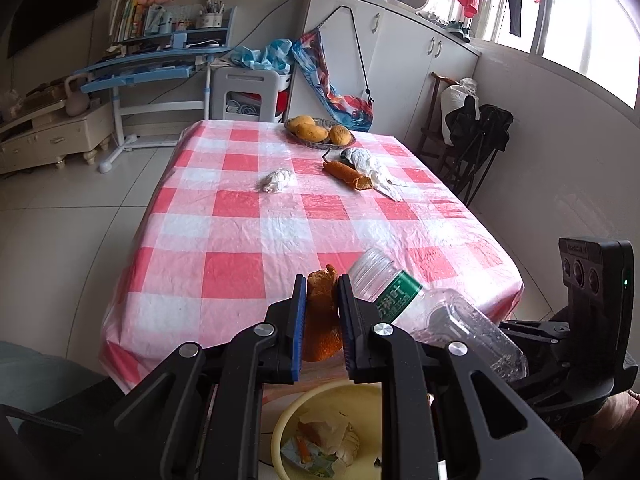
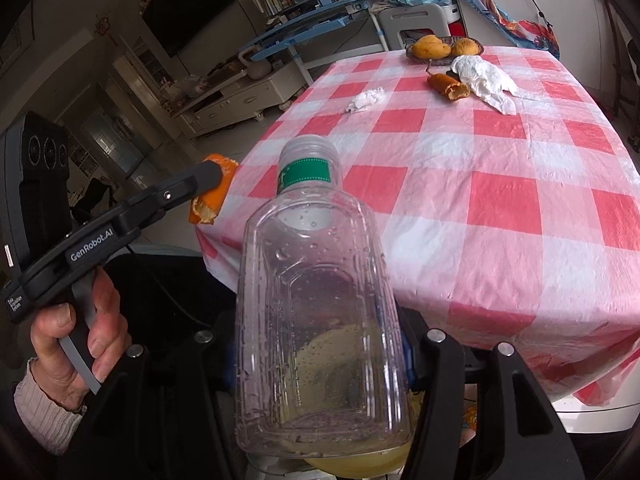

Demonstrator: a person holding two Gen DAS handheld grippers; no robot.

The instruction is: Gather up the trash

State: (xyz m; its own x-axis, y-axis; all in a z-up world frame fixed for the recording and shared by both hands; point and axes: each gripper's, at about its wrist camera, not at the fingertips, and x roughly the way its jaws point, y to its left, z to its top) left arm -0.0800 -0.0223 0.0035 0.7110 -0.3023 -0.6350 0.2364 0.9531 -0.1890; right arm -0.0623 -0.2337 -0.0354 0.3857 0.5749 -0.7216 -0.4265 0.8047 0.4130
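Note:
My left gripper (image 1: 322,290) is shut on a piece of orange peel (image 1: 322,320) just off the near edge of the table; the peel (image 2: 210,196) also shows in the right wrist view. My right gripper (image 2: 320,360) is shut on an empty clear plastic bottle (image 2: 320,280) with a green label, neck pointing toward the table, and the bottle hides the pads. The bottle (image 1: 440,312) lies right of the left gripper. A yellow basin (image 1: 286,416) holding scraps sits below both grippers. On the checked cloth lie a crumpled tissue (image 1: 277,180), another peel (image 1: 348,174) and white paper (image 1: 374,168).
The table with its red and white cloth (image 1: 240,240) fills the middle. A plate of yellow fruit (image 1: 320,130) stands at its far end. A person's hand (image 2: 80,320) holds the left gripper's handle. A chair with dark bags (image 1: 480,128) stands at the right wall.

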